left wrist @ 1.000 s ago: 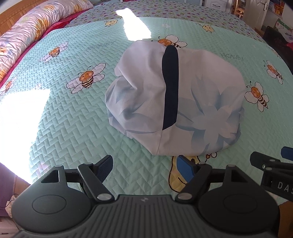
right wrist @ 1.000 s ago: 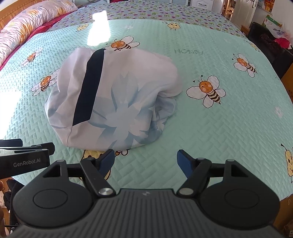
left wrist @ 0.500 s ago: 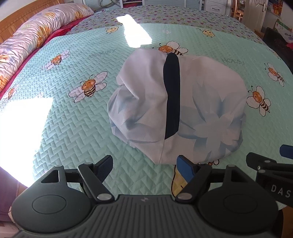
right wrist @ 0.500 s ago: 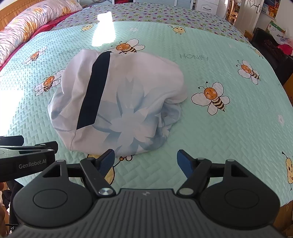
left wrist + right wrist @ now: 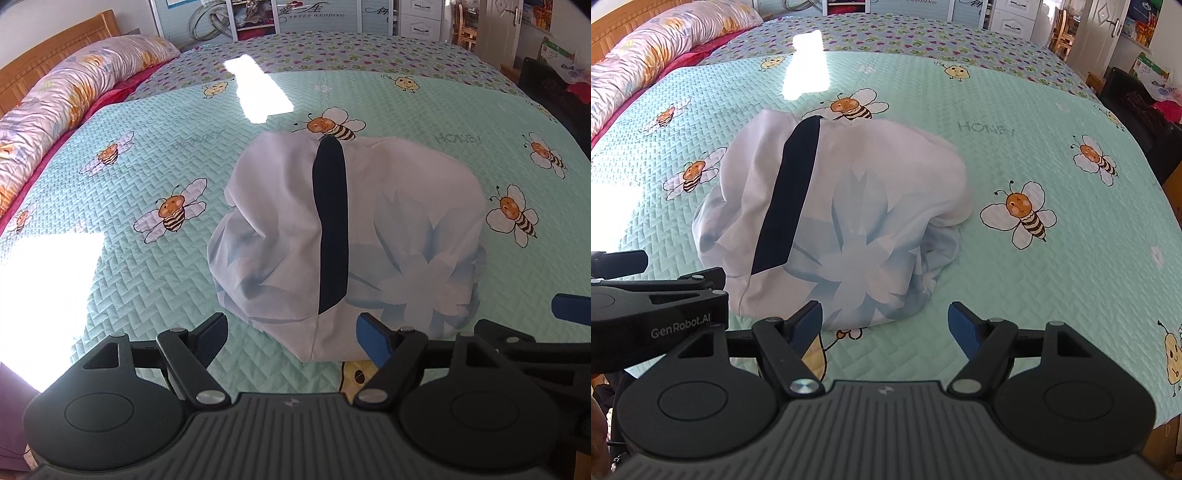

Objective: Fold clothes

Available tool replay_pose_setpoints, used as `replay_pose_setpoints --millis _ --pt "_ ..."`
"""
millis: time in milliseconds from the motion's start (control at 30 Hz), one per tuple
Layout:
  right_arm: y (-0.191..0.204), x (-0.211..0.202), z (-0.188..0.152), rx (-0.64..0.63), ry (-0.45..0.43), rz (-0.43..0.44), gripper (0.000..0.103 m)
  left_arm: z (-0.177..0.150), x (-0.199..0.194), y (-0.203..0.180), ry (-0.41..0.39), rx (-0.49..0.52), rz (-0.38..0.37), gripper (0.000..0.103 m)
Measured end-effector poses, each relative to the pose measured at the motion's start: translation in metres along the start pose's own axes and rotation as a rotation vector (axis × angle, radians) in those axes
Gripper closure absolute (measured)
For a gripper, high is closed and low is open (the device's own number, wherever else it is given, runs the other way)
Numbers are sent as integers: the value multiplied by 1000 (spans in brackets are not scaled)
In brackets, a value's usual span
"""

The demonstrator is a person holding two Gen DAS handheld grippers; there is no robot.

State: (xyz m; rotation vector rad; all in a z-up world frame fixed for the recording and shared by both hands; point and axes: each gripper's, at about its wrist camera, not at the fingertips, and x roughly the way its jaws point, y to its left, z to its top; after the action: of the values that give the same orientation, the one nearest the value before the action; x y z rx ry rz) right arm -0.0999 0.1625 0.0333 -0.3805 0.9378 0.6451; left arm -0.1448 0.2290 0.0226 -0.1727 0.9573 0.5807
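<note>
Now both tools (image 5: 291, 341) (image 5: 884, 328) tilt down, spread wide, short of the garment (image 5: 388, 221)

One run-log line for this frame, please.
garment: bundled on bedspread | left gripper: open, empty | right gripper: open, empty

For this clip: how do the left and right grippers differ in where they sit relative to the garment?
The left gripper frames the garment's near corner below the dark stripe; the right gripper frames its bunched near edge and bare bedspread. Both are open, empty, and short of gripping the cloth.
</note>
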Motion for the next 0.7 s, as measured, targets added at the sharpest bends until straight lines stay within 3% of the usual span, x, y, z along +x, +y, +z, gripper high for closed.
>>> replay_pose_setpoints --millis 567,700 --pt "7 16 6 -11 33 17 27 1 14 15 12 -15 46 24" --pt "2 23 7 4 30 62 27 -1 25 20 53 -36 -2 24"
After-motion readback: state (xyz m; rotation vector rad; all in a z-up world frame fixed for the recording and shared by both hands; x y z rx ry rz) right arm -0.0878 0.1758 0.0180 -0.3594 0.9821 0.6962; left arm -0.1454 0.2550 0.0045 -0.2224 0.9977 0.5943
